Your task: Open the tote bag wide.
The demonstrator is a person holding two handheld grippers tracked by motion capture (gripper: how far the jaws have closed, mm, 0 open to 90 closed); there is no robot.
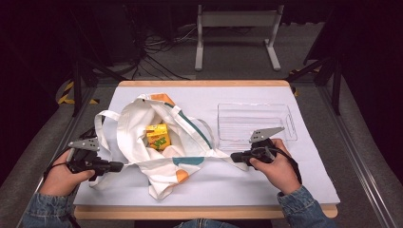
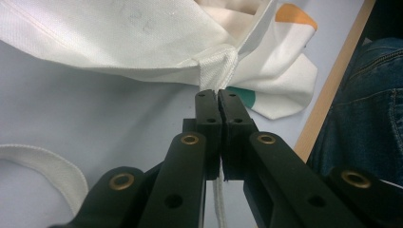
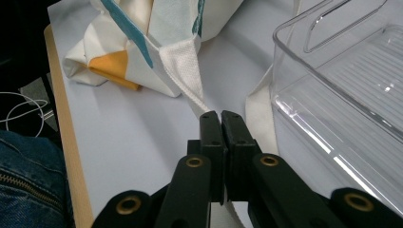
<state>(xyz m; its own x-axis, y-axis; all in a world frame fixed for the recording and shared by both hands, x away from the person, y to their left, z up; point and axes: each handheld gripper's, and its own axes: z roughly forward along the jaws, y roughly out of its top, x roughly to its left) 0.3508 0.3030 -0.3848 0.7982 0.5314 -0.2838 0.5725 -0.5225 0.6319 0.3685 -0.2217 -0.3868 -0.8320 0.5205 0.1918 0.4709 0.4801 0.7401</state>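
Left claw (image 1: 119, 166) at lower left of the high view, pinched tight on a white strap (image 2: 219, 71) of the tote bag (image 1: 157, 142); in the left gripper view the webbing runs between the closed jaws, just above frame centre. Right claw (image 1: 234, 157) at lower right of centre, clamped on the other strap (image 3: 187, 76), which stretches up and left to the bag. Cream bag with teal and orange patches, lying open in the middle of the bench (image 1: 266, 185), pulled sideways between both claws. Yellow carton (image 1: 158, 136) inside the bag's mouth. Clear plastic tray (image 1: 256, 122) at right of centre, just beyond the right claw, apart from the bag.
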